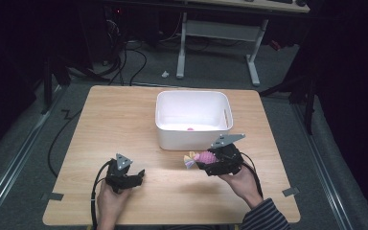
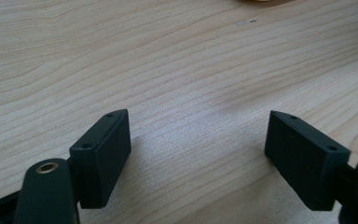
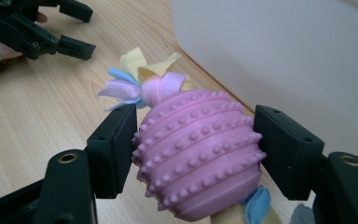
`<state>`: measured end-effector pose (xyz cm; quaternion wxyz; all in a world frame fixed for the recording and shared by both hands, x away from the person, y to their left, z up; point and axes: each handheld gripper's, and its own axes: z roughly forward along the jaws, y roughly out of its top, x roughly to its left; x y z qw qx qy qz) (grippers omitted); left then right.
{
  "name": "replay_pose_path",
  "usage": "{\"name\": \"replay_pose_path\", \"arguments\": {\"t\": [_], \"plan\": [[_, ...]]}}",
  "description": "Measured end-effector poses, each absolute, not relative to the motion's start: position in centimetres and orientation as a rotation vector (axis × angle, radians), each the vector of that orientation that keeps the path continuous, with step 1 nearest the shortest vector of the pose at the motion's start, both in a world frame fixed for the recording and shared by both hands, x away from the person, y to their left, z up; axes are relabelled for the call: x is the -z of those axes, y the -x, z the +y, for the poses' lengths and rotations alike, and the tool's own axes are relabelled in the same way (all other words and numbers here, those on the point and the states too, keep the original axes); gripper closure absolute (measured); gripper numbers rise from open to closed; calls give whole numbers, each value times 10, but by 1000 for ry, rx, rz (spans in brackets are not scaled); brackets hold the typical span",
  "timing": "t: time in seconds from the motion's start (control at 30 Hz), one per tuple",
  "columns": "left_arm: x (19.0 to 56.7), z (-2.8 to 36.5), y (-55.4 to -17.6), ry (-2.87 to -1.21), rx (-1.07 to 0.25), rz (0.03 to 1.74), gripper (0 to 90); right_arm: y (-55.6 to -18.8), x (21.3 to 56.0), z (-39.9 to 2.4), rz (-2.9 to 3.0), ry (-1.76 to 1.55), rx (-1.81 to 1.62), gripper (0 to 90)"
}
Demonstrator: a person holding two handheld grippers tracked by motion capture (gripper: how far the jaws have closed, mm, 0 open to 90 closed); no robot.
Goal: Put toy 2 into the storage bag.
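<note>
Right gripper point(image 3: 196, 149) has its two black jaws pressed against the flanks of a pink studded toy point(image 3: 198, 154), one jaw on each side of the widest part. In the right gripper view the toy sits at the centre of the frame, with strips of yellow, blue and pink fleece point(image 3: 140, 77) fanning from its upper end and more fleece hanging at the bottom edge. In the high view the same toy point(image 1: 203, 156) lies right of centre, low in the frame, just in front of the white bin point(image 1: 193, 136) and near its front wall; whether it rests on the wooden table point(image 1: 124, 120) or is lifted clear cannot be told.

The toy looks like moulded rubber: light, somewhat yielding, and unlikely to break. Its rows of studs and ridges should give the flat jaws good purchase, so slipping seems a small risk. The rounded body is the sound place to hold, across the middle as now. The fleece ends are limp and would pull or swing if pinched.

Left gripper point(image 2: 198, 144) rests low at the left of the high view point(image 1: 124, 175), jaws spread wide with nothing between them, over bare wood. A small pink item point(image 1: 190, 128) lies inside the bin.
</note>
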<state>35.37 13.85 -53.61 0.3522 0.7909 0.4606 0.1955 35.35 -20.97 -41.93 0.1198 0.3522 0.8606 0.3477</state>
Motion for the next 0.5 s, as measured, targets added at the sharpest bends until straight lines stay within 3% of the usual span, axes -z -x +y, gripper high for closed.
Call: {"name": "replay_pose_path", "arguments": {"t": [0.5], "plan": [[536,138,-354,-2046,-506,1193,228,-349,381,-228,2455,-1024,-1074,329]]}}
